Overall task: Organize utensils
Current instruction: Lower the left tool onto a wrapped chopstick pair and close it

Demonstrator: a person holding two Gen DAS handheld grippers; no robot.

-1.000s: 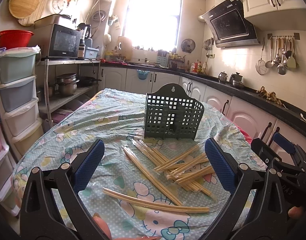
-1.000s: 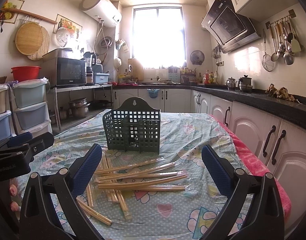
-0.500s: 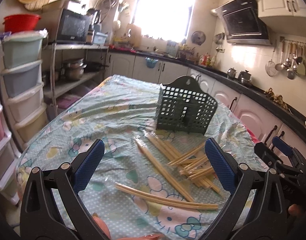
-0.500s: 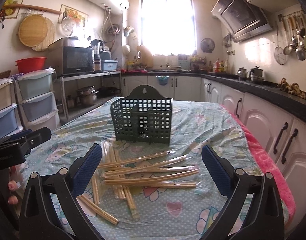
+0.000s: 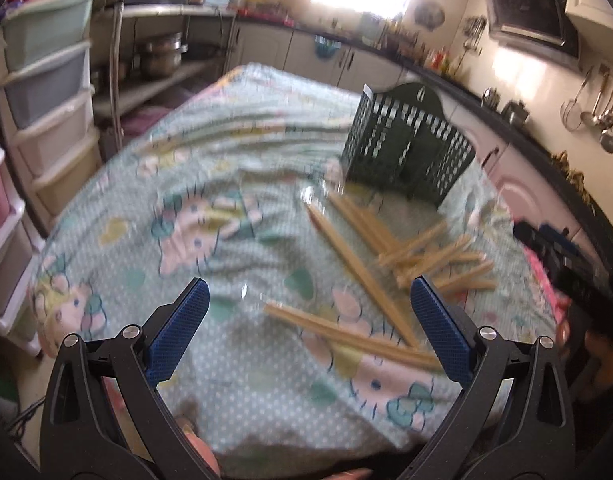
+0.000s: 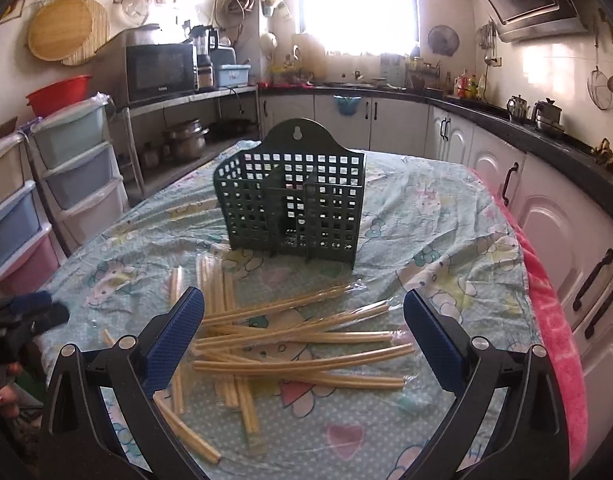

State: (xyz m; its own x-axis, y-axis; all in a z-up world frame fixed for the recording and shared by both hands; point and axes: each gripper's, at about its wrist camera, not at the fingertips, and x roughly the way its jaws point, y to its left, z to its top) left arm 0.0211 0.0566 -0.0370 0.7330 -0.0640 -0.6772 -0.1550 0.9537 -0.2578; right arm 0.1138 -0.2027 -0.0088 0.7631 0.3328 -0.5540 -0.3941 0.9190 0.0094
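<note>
A dark green lattice utensil basket (image 6: pixel 294 204) stands upright mid-table; it also shows in the blurred left wrist view (image 5: pixel 406 156). Several wrapped pairs of wooden chopsticks (image 6: pixel 298 344) lie scattered on the cloth in front of it, also seen in the left wrist view (image 5: pixel 358 264). My right gripper (image 6: pixel 302 344) is open and empty, hovering over the pile. My left gripper (image 5: pixel 310 328) is open and empty above the nearest pair (image 5: pixel 346 336); it appears at the left edge of the right wrist view (image 6: pixel 22 320).
The table wears a pale green cartoon-print cloth (image 6: pixel 426 224). Plastic drawer stacks (image 6: pixel 66 168) stand to the left. White cabinets under a black counter (image 6: pixel 546 184) run along the right, with a pink towel (image 6: pixel 554 320) on the table's right edge.
Both grippers have moved forward and tilted down toward the chopsticks. The left wrist view has swung left and is blurred by motion. Both stay open.
</note>
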